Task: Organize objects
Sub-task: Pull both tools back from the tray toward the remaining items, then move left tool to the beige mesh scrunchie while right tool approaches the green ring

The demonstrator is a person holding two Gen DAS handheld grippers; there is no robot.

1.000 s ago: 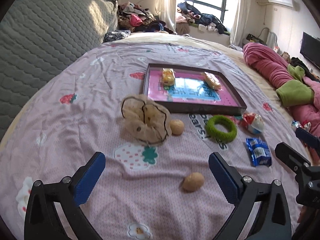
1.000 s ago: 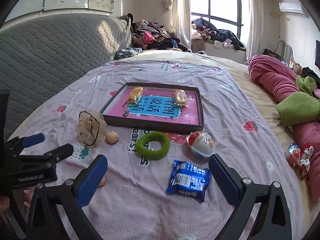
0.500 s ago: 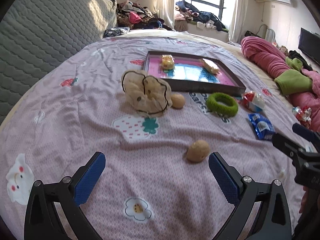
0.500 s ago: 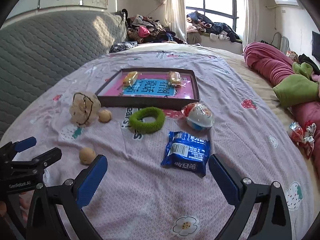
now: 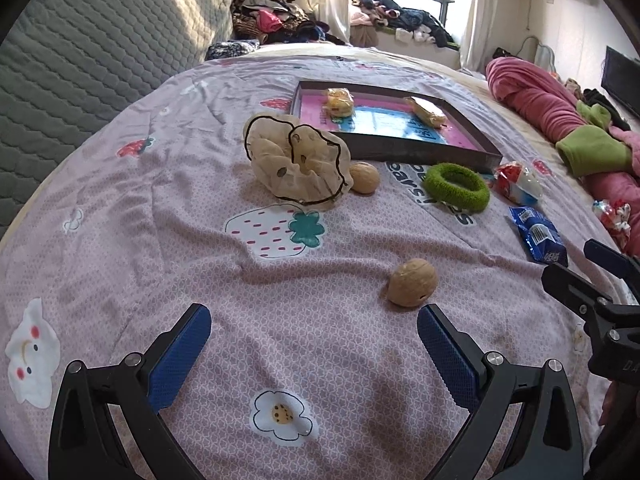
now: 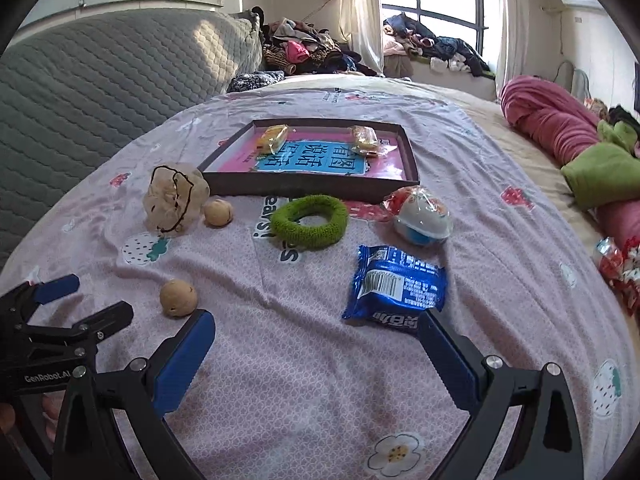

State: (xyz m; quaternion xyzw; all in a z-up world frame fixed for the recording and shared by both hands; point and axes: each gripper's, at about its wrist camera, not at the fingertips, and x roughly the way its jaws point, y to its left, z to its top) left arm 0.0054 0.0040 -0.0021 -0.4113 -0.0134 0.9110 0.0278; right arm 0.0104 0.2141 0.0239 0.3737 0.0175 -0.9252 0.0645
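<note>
While both hand-held grippers hung low over the bed [image 5: 120,208], the small things lay spread on the pink bedspread. The left hand-held gripper [image 5: 314,344] was wide open and held nothing. The right hand-held gripper [image 6: 316,344] was wide open too, and empty.

A round tan walnut [image 5: 412,282] sat just beyond the left one's right blue pad. A second walnut [image 5: 363,177] lay farther off, touching a cream scrunchie with black trim [image 5: 298,164]. To the right of those was a fuzzy green hair ring [image 6: 309,221], lying flat. Right of the ring sat a wrapped red and white toy egg [image 6: 420,216].

A blue snack packet [image 6: 396,286] lay near the right gripper, its near edge just beside the right pad. Its long side ran from left to right, with the barcode facing up.

Behind them all was a dark flat tray [image 6: 312,188] with a pink and blue inside. Two small yellow wrapped snacks [image 6: 273,138] lay at its far end, well apart. Its long side ran left to right. A pink blanket [image 6: 552,120] was bunched at the far right.
</note>
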